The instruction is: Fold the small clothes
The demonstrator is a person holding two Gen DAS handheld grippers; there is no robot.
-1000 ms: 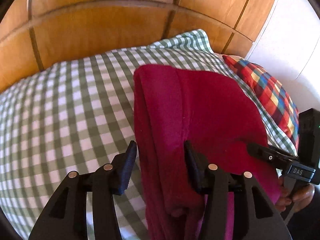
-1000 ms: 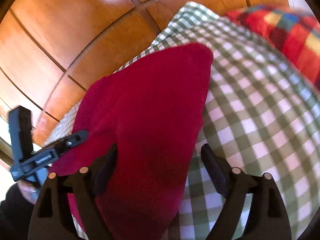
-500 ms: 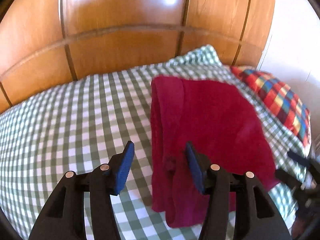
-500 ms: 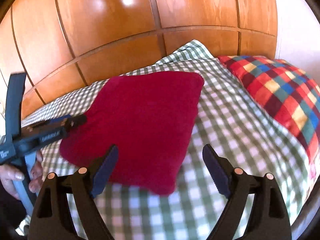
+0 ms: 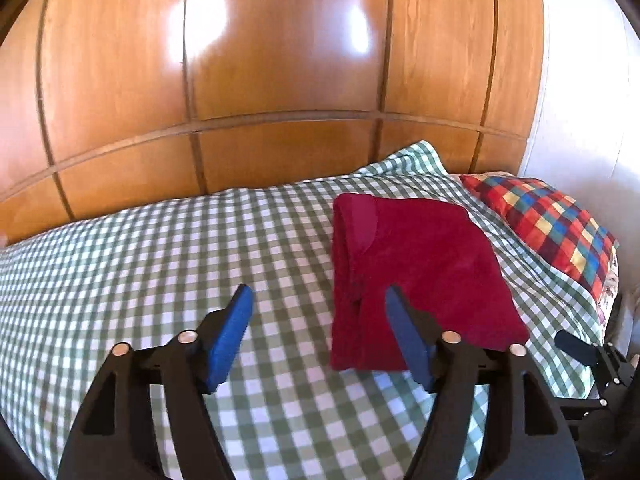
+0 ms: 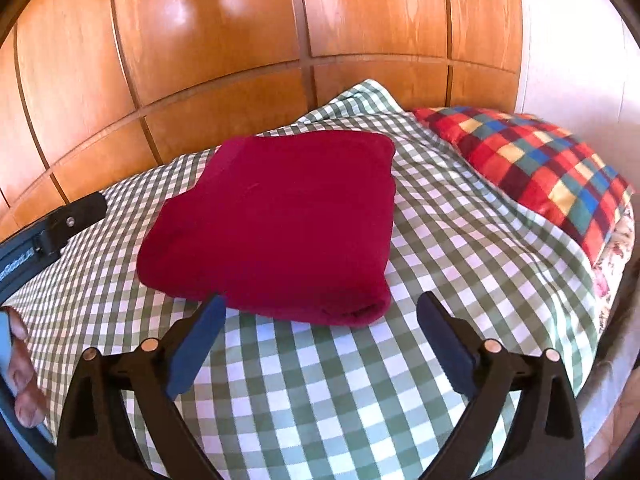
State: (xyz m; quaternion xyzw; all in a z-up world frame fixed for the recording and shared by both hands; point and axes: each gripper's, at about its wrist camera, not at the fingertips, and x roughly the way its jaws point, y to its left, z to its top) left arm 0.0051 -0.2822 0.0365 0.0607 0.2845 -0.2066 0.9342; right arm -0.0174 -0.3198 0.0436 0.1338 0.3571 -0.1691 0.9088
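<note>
Glossy wooden panelling (image 5: 280,80) fills the background, warm orange with bright window glare on it, and below it stretches a bed under a green-and-white checked sheet (image 5: 140,264). Starting at the left of the left wrist view, that sheet runs bare and fairly smooth across to the middle. Down front, the left tool (image 5: 318,330) hangs above the sheet with its jaws spread wide, blue pads facing each other, gripping nothing. Just past its right finger lies the folded red garment (image 5: 416,276), a neat flat rectangle resting on the sheet with its layered edges turned toward the left. Further right, a multicoloured checked pillow (image 5: 552,224) sits against the white wall (image 5: 580,100). At the far right edge, a dark piece of the other handheld rig pokes in, too cut off to read.

Over to the right wrist view: at the far left edge, part of the left rig and the person's fingers (image 6: 22,380) show. Moving right, the red garment (image 6: 280,224) sits centre stage, folded, its rounded fold edge nearest the camera. The right tool (image 6: 320,338) hovers just short of that edge, jaws parted wide and empty, left pad close beside the cloth. Right again, the bright checked pillow (image 6: 532,168).
</note>
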